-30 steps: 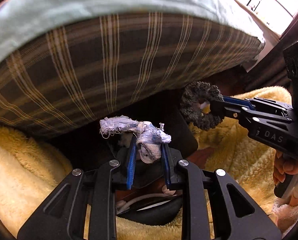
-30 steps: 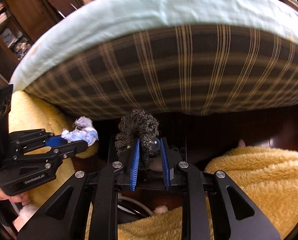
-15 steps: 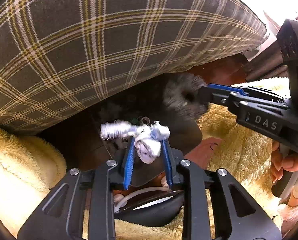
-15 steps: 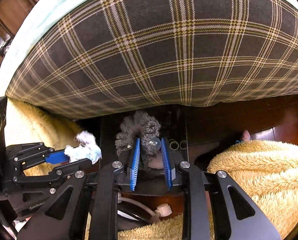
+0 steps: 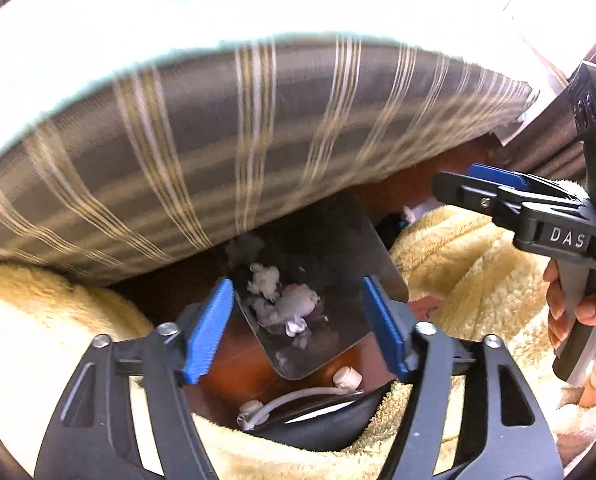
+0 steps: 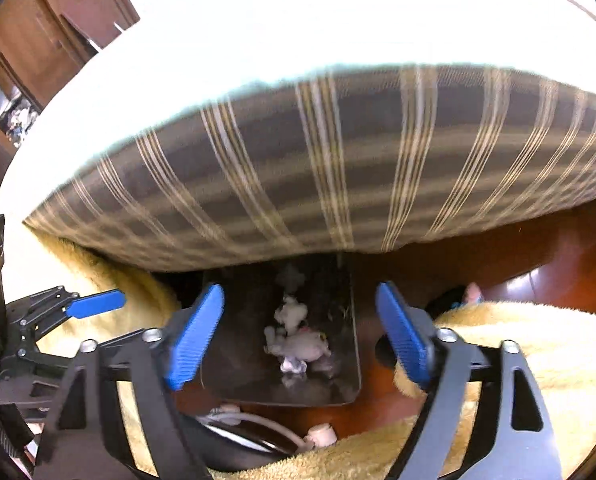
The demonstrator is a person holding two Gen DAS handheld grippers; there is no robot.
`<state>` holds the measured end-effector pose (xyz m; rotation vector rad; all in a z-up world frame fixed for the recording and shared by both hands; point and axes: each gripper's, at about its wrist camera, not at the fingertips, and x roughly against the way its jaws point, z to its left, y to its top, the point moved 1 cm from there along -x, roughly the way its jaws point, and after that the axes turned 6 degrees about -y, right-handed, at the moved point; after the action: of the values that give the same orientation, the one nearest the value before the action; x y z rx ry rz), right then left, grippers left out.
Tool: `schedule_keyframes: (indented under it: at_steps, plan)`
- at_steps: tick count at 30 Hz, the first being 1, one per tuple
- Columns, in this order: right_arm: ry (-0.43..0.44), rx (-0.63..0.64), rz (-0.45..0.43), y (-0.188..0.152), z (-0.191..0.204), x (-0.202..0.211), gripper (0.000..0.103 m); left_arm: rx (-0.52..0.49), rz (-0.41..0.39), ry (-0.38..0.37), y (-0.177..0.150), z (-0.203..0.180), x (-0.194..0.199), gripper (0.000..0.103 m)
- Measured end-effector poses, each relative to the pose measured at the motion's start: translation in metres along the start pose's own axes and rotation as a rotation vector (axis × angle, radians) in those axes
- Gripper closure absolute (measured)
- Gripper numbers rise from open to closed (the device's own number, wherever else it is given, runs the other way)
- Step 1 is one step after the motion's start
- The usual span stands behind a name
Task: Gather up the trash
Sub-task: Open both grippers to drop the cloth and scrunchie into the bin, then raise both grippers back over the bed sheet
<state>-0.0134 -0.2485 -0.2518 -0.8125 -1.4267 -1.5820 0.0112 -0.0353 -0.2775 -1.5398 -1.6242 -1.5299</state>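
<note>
Below the plaid mattress edge (image 5: 258,152), at six o'clock of both views, lay a dark bin (image 5: 330,240) on the wooden floor (image 6: 538,264). Inside it, near the middle, rested the crumpled white trash (image 5: 294,304), with a smaller pale tuft just beyond it at twelve o'clock. Blurred in both views, so not possible to tell finer details of the pieces.

Left hand-held gripper (image 5: 298,320): jaws opening, blue pads spread wide at nine and three o'clock of the bin, nothing pressed between them; trash seen in the gap but lower, inside the bin, apart from the pads.

Right hand-held gripper (image 6: 302,336): jaws opening too, pads wide apart, empty, hanging over the same bin with the trash (image 6: 298,344) below.

At three o'clock of the left view, seen from the side, the right hand-held gripper with a hand (image 5: 578,312) around its grip. At nine o'clock of the right view, the left hand-held gripper, one blue pad showing.

Around the bin, a yellow fleecy blanket (image 5: 470,272) on both sides. At six o'clock, just beside the bin, a white cable (image 5: 298,396) and a dark rounded object.
</note>
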Motion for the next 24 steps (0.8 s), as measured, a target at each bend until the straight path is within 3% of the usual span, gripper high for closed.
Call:
schedule_keyframes:
  at_steps: [9,12,16,24]
  plan:
    - [-0.016,0.063,-0.202,0.057,0.005,0.073,0.015,-0.065,-0.205,0.089,0.038,-0.005,0.081,0.016]
    - [-0.025,0.084,-0.262,0.083,0.004,0.090,0.014,-0.072,-0.258,0.128,0.054,-0.001,0.101,0.014]
    - [-0.061,0.102,-0.318,0.119,0.005,0.096,0.014,-0.072,-0.301,0.161,0.081,0.007,0.113,0.014]
    - [-0.055,0.074,-0.335,0.171,-0.002,0.076,0.014,-0.069,-0.322,0.164,0.138,0.025,0.112,0.014]
